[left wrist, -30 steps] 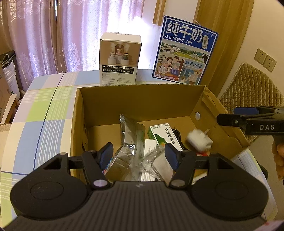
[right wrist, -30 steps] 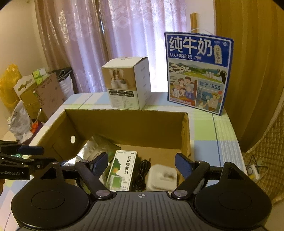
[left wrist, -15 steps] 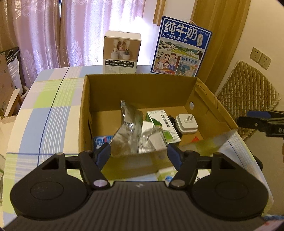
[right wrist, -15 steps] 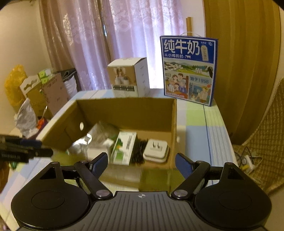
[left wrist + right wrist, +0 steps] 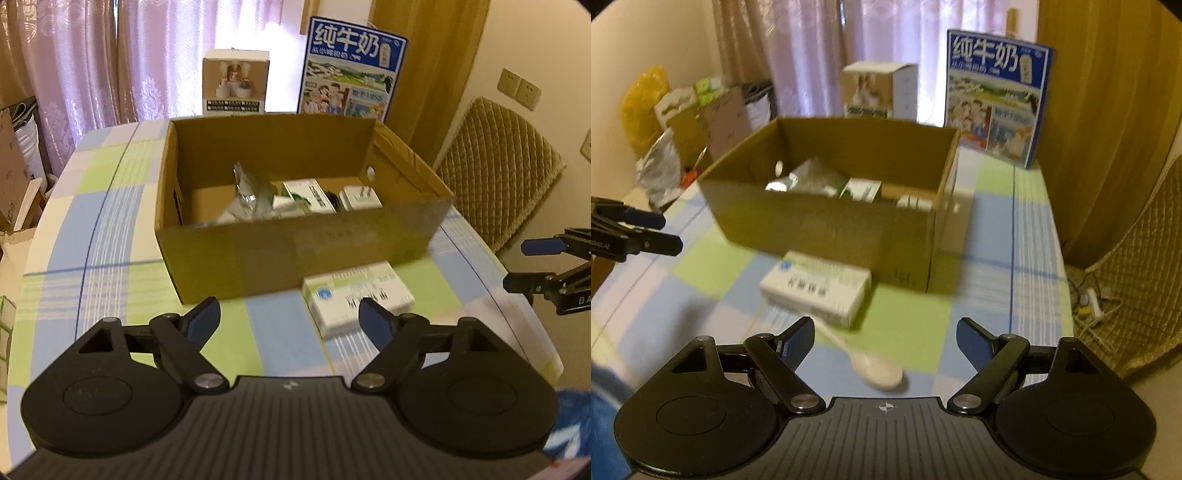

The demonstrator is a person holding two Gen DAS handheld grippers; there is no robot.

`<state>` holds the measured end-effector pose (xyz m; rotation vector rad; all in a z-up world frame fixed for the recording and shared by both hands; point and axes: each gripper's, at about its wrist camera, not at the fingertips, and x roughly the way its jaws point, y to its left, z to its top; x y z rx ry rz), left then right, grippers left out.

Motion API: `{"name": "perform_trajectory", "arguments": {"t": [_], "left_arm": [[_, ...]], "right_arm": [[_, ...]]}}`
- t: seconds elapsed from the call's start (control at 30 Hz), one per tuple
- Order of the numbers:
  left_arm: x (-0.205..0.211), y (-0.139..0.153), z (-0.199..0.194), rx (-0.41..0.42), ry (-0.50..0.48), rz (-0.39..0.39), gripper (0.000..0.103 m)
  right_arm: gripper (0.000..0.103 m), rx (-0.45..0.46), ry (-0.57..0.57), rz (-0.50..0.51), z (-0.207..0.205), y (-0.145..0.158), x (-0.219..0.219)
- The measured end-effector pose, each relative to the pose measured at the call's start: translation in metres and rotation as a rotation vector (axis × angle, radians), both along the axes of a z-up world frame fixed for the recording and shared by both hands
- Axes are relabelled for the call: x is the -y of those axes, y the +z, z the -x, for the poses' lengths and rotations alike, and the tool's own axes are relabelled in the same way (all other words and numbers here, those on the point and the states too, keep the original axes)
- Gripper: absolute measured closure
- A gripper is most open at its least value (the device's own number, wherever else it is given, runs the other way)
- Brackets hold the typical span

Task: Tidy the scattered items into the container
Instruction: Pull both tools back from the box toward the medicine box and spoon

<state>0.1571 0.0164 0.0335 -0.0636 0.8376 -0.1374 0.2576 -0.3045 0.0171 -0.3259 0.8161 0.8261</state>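
An open cardboard box (image 5: 295,254) (image 5: 820,225) stands mid-table, holding a silver foil pouch (image 5: 245,186), a green and white carton (image 5: 308,194) and a white plug adapter (image 5: 360,197). In front of it lies a white medicine box (image 5: 356,297) (image 5: 816,286), and nearer still a white plastic spoon (image 5: 871,363). My left gripper (image 5: 288,319) hovers over the tablecloth before the box, its jaws opening with nothing between them. My right gripper (image 5: 886,338) hangs open just above the spoon, not touching it. Each gripper shows at the edge of the other's view, the right one (image 5: 535,264) and the left one (image 5: 653,230).
A blue milk carton box (image 5: 351,70) and a white product box (image 5: 234,83) stand behind the cardboard box. A quilted chair (image 5: 495,173) is at the table's right edge. Bags and cardboard (image 5: 676,125) clutter the left. Checked tablecloth (image 5: 99,229) lies bare left of the box.
Both grippers pulled back from over the box to the table in front of it. The left jaws spread wider. The medicine box and spoon came into view.
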Motion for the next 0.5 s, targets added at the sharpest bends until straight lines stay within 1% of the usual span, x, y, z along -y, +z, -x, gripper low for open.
{"name": "perform_trajectory", "arguments": {"t": [0.03, 0.17, 0.33, 0.43, 0.5], "left_arm": [[0.001, -0.002, 0.005, -0.004, -0.004, 0.0, 0.019], [0.006, -0.013, 0.016, -0.029, -0.012, -0.007, 0.019], [0.01, -0.023, 0.017, -0.051, -0.012, -0.021, 0.019], [0.01, -0.029, 0.011, -0.059, -0.017, 0.0, 0.019], [0.011, -0.033, 0.007, -0.06, -0.048, 0.018, 0.019]], "right_arm": [[0.022, -0.003, 0.001, 0.005, 0.001, -0.002, 0.003], [0.022, -0.007, 0.001, 0.015, 0.003, -0.009, 0.008], [0.022, -0.012, -0.007, 0.009, -0.001, -0.012, 0.007], [0.022, -0.046, -0.009, -0.014, -0.008, -0.017, 0.003], [0.022, -0.062, 0.015, -0.016, -0.011, -0.021, -0.003]]}}
